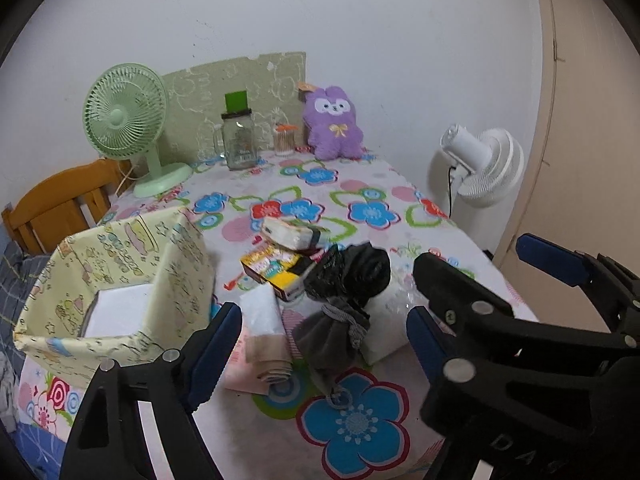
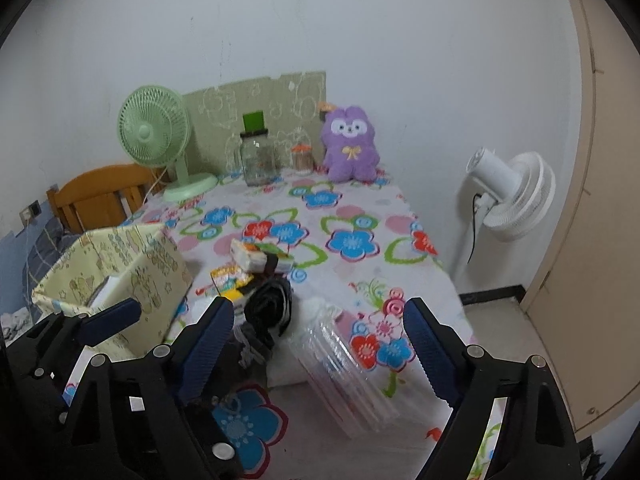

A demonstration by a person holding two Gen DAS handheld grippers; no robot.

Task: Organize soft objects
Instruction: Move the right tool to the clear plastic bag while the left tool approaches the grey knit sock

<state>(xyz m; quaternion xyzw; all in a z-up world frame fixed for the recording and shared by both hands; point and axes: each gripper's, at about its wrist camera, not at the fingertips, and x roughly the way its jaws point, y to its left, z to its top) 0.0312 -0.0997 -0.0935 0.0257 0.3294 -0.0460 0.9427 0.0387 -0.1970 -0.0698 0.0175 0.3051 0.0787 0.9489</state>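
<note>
On the desk (image 1: 400,208), at six o'clock from the plush (image 1: 334,124), a heap of soft things is seen: black bag (image 1: 356,272), grey pouch (image 1: 332,336), tissue packs (image 1: 262,312). At nine o'clock of the heap a bin (image 1: 120,280) is seen with one white item inside. Both the left hand-held gripper (image 1: 320,344) and right hand-held gripper (image 2: 320,344) are held released, nothing grasped. Most sorting is judged undone.

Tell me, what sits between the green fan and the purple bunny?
A glass jar and a small cup of sticks stand between the green fan and purple bunny, clearest in the left view.
</note>
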